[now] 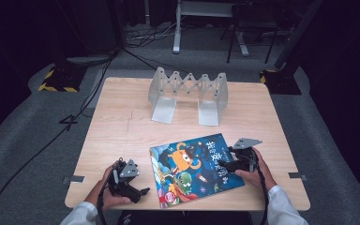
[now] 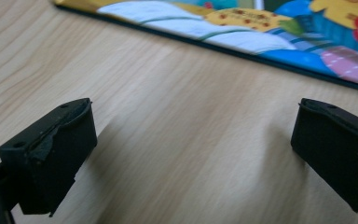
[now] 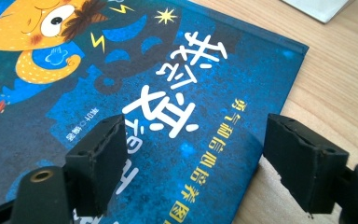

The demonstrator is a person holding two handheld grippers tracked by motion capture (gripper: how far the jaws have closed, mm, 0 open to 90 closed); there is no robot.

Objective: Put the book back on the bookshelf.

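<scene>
Near the front edge of the tabletop (image 1: 122, 131) lies the picture book (image 1: 194, 168), flat, cover up, turned a little askew, with its near corner close to the lip of the wood. Your right tongs (image 1: 225, 165) hover over the book's right part, their jaws apart, one above the cover and the other past the right edge over bare wood; nothing is clamped between them. Your left tongs (image 1: 138, 192) rest low over the wood just left of the book, jaws also wide apart and empty, the book's left edge a little way in front of them.

Far across the tabletop stands the grey folding book rack (image 1: 188, 96), well apart from the book and empty.

Risks from here, as I judge them: the book lies flush on the wood, so a jaw may fail to get under the edge and just push the book sideways. If it slides toward you, its near corner could tip off the tabletop. Pinching only the cover could let it swing open and the pages sag or crease. Gripping at one side only may let the book twist and slip from the pads. Steady the left edge before you close.
</scene>
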